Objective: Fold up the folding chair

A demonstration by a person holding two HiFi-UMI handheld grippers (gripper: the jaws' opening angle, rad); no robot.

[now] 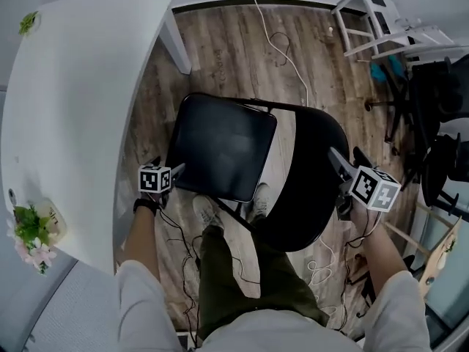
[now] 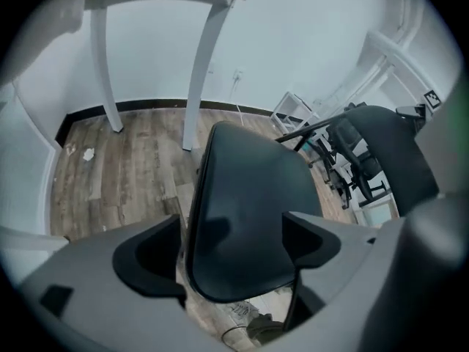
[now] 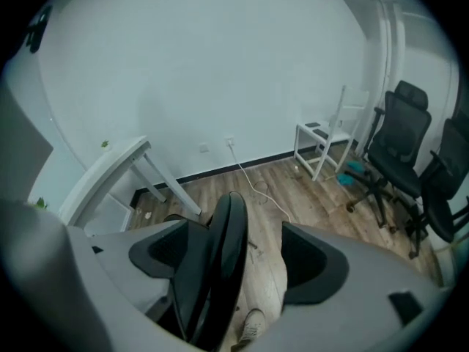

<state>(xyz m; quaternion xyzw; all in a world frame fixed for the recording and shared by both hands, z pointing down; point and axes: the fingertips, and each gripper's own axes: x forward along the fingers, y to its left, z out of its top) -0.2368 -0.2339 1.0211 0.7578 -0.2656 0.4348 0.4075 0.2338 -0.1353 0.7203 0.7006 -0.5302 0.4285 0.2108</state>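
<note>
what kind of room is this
Probably an office or workroom rather than a home: a plain white table, black swivel office chairs parked at one side, and a cable trailing loose across the wood-look floor.

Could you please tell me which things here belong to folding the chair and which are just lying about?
Part of the job:
folding chair
left gripper, open at the seat
right gripper, open around the backrest

Just lying about:
white table
flowers
office chairs
white stool
floor cable
</note>
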